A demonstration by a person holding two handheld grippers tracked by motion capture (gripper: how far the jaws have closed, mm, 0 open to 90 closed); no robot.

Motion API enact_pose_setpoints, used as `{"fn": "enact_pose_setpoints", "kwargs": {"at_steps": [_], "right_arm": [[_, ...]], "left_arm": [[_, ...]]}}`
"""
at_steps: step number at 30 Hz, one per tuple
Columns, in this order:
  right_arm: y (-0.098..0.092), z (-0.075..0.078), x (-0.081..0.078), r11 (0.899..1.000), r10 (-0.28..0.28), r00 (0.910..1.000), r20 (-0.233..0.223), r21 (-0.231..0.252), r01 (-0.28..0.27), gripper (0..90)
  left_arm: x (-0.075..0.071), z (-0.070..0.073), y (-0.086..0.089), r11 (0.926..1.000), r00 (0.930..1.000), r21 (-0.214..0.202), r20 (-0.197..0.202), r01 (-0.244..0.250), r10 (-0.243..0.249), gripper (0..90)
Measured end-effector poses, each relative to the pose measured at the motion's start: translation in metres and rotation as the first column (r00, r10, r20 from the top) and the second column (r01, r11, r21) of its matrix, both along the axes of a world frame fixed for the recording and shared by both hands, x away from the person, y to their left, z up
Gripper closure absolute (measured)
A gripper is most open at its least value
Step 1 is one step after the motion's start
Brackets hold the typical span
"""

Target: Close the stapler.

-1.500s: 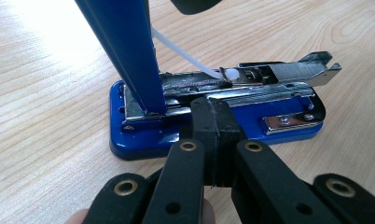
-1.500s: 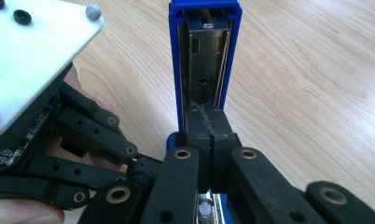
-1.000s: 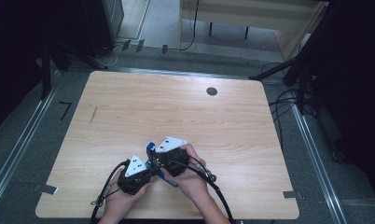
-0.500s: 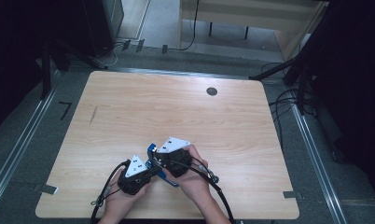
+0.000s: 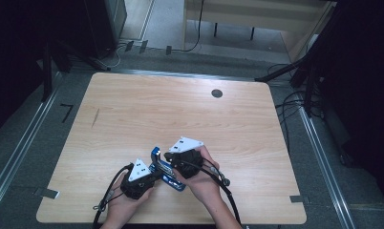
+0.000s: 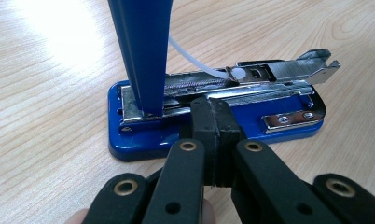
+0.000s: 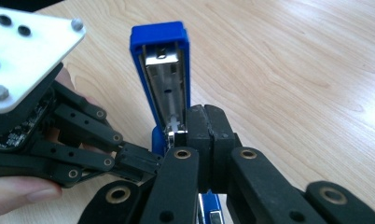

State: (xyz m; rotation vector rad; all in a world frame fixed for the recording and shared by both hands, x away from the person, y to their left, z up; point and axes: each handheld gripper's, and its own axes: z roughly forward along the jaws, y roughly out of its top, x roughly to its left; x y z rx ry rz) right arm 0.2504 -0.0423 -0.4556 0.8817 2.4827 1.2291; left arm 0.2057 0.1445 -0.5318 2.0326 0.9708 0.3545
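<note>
A blue stapler (image 5: 162,168) lies near the table's front edge with its lid swung open. In the left gripper view its blue base (image 6: 143,140) rests flat, the lid (image 6: 143,46) stands upright, and the metal magazine (image 6: 279,72) is bared with a white strip (image 6: 195,60) arching over it. My left gripper (image 6: 216,105) is shut, its tip against the side of the magazine. In the right gripper view the lid's (image 7: 160,60) hollow underside faces me. My right gripper (image 7: 205,114) is shut, with its tip at the stapler's hinge. The left gripper (image 7: 129,158) comes in from the left.
The wooden table (image 5: 180,114) has a small black round hole (image 5: 217,93) near its far edge. Cables (image 5: 295,102) trail over the floor at the right. A pale desk (image 5: 257,14) stands beyond the table. Both hands (image 5: 199,186) sit at the front edge.
</note>
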Motion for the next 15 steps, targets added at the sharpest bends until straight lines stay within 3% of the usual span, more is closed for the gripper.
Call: {"fn": "enact_pose_setpoints", "kwargs": {"at_steps": [15], "right_arm": [[-0.001, 0.019, 0.008, 0.999, -0.027, 0.9995, 0.018, 0.039, 0.026, 90.0]], "left_arm": [[0.000, 0.000, -0.001, 1.0000, 1.0000, 0.004, 0.006, 0.000, 0.000, 90.0]]}}
